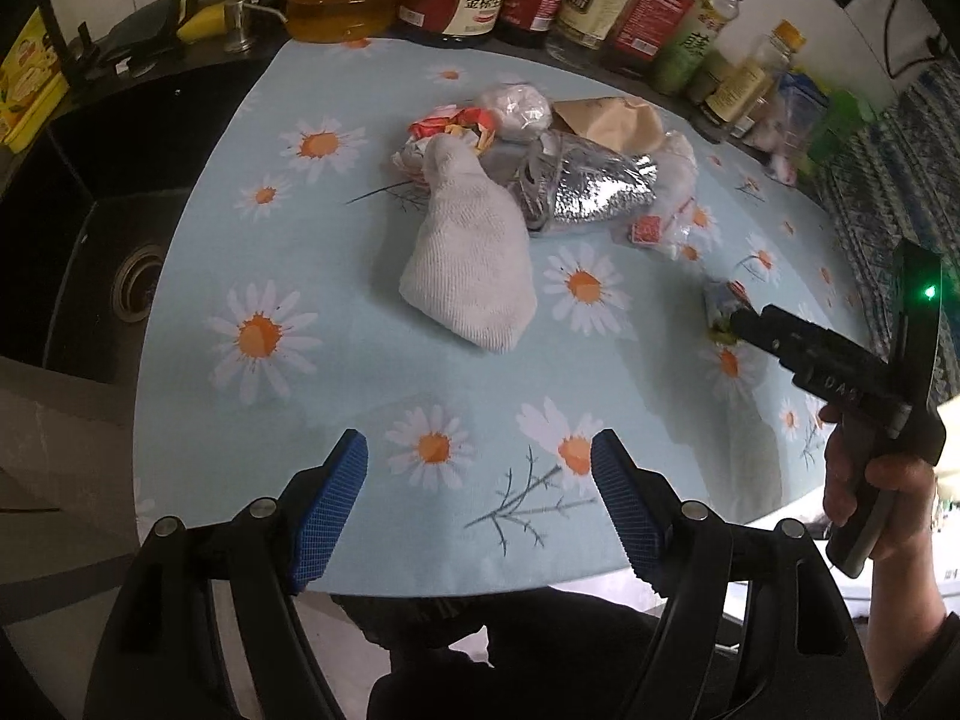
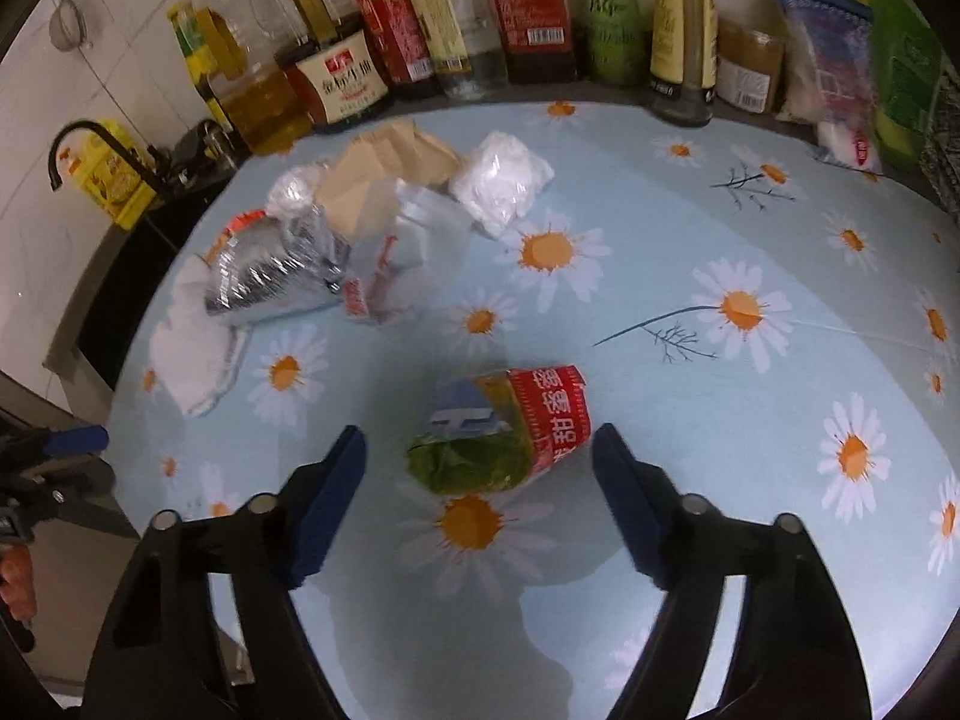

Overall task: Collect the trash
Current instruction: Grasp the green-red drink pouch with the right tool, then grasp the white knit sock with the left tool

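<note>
Snack wrapper (image 2: 503, 429), red and green, lies on the worktop (image 2: 690, 420) between the right gripper's (image 2: 479, 450) released jaws, untouched. Left gripper (image 1: 480, 456) jaws released, wrapper at 2 o'clock.

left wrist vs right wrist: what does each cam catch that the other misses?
Left wrist only: the black sink with its drain, the whole white cloth, and the right gripper seen from the side at the snack wrapper, held by the person's hand.

Right wrist only: the red-and-green snack wrapper close up between its open fingers, and a white crumpled wad lying apart from the pile.

Both: the daisy tablecloth, silver foil bag, brown paper, bottle row.
</note>
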The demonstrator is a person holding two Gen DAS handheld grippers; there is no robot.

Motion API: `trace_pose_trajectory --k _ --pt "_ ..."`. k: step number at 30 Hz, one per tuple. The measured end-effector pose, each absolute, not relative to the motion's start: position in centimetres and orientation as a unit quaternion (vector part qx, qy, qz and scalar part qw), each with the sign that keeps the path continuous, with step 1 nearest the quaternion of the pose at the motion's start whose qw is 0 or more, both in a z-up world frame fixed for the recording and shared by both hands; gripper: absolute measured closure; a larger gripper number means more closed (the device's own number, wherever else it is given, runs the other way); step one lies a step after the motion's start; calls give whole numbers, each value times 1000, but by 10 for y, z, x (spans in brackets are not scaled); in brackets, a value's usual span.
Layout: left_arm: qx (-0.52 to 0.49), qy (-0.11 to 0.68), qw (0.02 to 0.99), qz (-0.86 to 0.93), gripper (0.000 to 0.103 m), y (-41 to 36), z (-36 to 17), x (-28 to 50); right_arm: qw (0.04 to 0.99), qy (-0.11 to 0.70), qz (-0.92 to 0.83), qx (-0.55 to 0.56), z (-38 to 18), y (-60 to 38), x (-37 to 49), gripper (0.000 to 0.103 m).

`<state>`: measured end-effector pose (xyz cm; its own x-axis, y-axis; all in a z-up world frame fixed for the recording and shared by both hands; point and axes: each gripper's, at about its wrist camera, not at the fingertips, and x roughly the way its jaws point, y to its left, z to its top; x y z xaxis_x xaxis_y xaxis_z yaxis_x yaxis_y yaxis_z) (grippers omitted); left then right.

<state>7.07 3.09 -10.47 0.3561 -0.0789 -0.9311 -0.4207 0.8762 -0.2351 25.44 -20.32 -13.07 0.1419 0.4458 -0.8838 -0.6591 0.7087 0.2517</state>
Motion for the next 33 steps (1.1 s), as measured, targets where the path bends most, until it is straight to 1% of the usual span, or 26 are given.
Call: trace_pose_trajectory --k 5,16,24,28,29,30,33 --pt "-230 561 787 117 28 30 -111 81 745 539 377 -110 -138 -201 259 31" --pt "-227 558 787 133 28 28 -111 96 742 523 399 -127 -139 -200 255 36" --pt "-215 565 783 145 28 31 -114 108 736 524 415 -112 -132 -205 255 39" --pt "-192 571 783 153 28 32 -115 116 732 526 423 -96 -126 -210 260 39" --pt "-191 572 783 153 27 33 -115 119 730 526 425 -93 -125 -210 260 40" --pt "-189 574 782 152 23 34 -116 121 730 526 426 -91 -124 -211 260 40" --pt "-180 578 782 150 21 34 -119 127 728 525 432 -84 -119 -214 261 40"
